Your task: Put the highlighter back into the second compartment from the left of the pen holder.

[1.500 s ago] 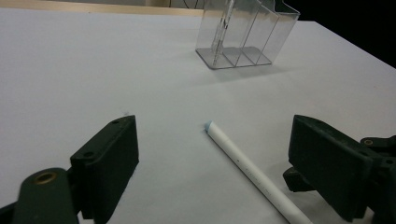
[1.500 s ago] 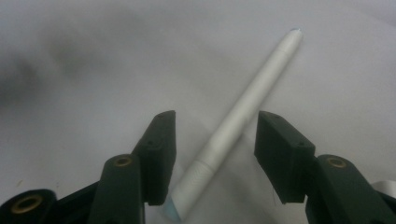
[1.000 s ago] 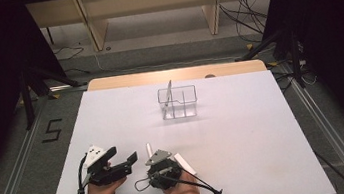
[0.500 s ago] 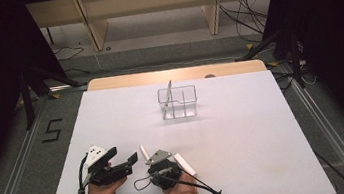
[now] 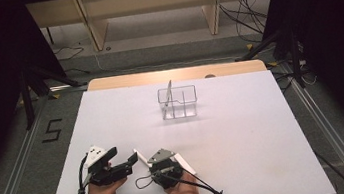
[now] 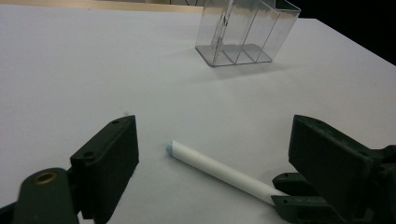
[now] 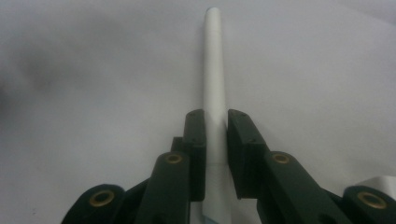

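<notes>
A white pen [image 5: 140, 156] lies low over the white table [image 5: 245, 132] near its front edge, its tip pointing toward my left gripper. My right gripper [image 5: 149, 163] is shut on it. In the right gripper view the jaws, which have just been closing, press the pen's barrel [image 7: 215, 88] from both sides at the right gripper [image 7: 215, 119]. My left gripper [image 5: 121, 157] stands open just left of the pen's tip. In the left gripper view the pen [image 6: 215, 168] runs across the gap of the left gripper [image 6: 215, 135], touching neither jaw.
A clear plastic organizer [image 5: 178, 103] [image 6: 247, 32] with several compartments stands mid-table, with one thin pen [image 5: 169, 91] upright in its left part. Another white stick-like thing [image 5: 185, 166] lies just right of the right hand. Dark floor and cables surround the table.
The right jaws have closed onto the white pen. Its free end has swung a little to the left and lower, toward the left gripper. Neither hand has shifted.
</notes>
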The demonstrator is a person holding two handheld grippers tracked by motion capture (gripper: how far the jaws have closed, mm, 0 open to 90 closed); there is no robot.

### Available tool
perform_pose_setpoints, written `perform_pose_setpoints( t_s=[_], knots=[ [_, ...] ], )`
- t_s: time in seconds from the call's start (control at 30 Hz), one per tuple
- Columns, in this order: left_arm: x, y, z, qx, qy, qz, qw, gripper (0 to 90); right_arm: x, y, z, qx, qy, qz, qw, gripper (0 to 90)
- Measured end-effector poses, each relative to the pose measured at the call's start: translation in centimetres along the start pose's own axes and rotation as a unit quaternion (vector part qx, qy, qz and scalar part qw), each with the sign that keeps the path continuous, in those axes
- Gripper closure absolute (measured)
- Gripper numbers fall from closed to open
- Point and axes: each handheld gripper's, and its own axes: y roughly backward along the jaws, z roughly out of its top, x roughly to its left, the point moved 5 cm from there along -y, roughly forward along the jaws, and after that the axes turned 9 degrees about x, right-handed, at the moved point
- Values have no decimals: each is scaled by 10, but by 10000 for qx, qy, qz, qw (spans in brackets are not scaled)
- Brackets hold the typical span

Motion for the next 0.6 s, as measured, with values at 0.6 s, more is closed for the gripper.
perform_pose_setpoints(
  t_s=[0.6],
  knots=[
    [3,0,0,23,159,13,9999,155,-8,11,5,-291,-34,182,9994,792]
  ],
)
